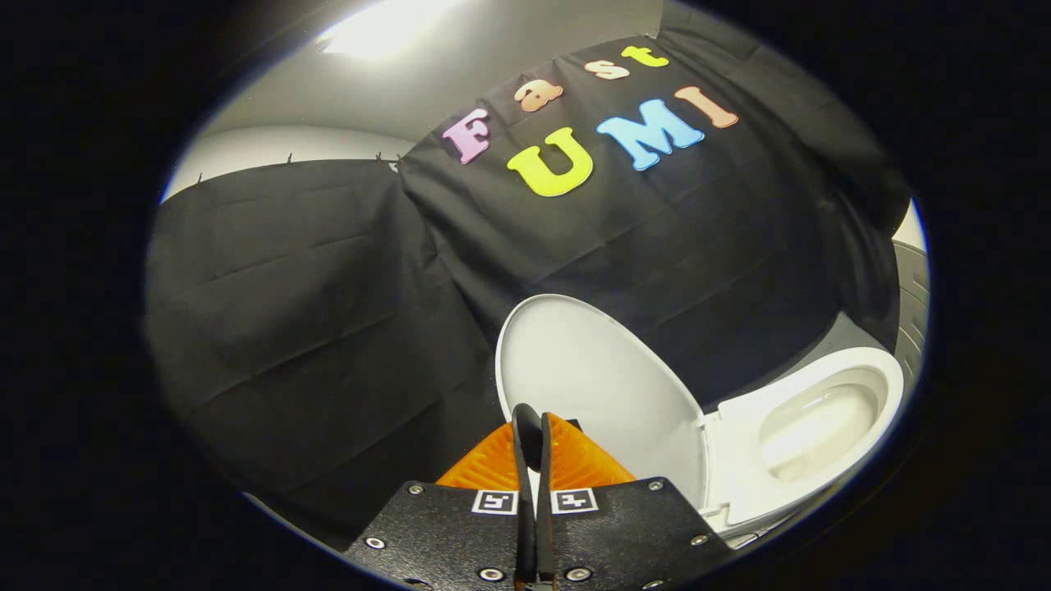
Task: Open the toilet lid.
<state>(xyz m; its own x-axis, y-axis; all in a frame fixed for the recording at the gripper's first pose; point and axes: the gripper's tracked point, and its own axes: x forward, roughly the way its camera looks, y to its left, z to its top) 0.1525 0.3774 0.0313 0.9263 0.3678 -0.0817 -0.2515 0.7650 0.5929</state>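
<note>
The white toilet lid [591, 377] stands raised, leaning back toward the black cloth wall, its inner face turned to the bowl. To its right lies the white seat [739, 460] around the open bowl [813, 435]. My gripper [534, 423] is shut, its two fingers pressed together with nothing between them. The fingertips show against the lower part of the raised lid; whether they touch it I cannot tell.
Black cloth [312, 328] hangs close behind and to the left of the toilet. A grey floor strip [837, 336] runs behind the bowl, and a pale ribbed panel [911, 304] stands at the far right.
</note>
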